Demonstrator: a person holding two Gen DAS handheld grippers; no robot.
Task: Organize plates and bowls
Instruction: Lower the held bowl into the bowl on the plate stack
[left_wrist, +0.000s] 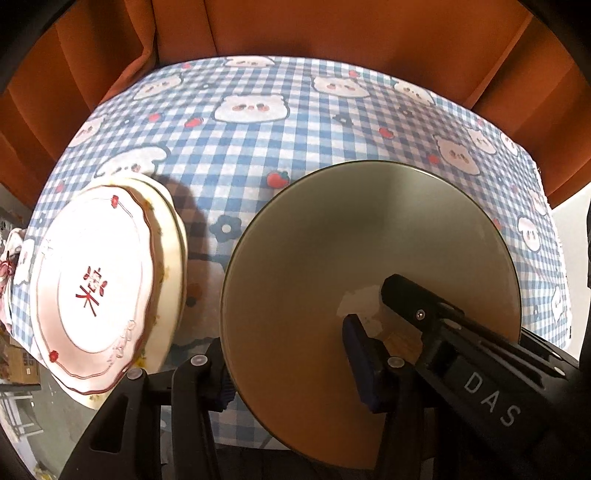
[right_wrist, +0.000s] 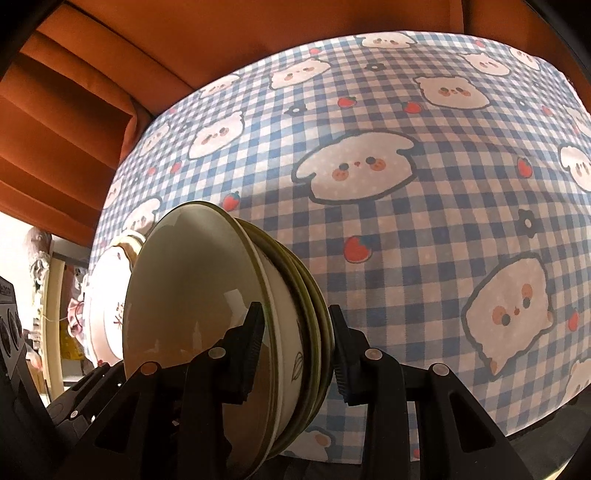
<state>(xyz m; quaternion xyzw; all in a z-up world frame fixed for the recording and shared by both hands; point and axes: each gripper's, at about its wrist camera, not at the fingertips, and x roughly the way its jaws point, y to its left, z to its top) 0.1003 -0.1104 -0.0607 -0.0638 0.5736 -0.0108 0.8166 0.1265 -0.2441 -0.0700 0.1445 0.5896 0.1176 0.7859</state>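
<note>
A stack of olive-rimmed bowls fills the lower right of the left wrist view. My left gripper is shut on its near rim. In the right wrist view the same bowl stack stands on edge between the fingers of my right gripper, which is shut on it. The other gripper's black finger reaches into the bowl. A stack of white scalloped plates with red trim lies at the table's left edge and shows behind the bowls in the right wrist view.
The table wears a blue checked cloth with bear faces that also shows in the right wrist view. An orange curtain hangs behind the table. Shelves and clutter stand off the table's left side.
</note>
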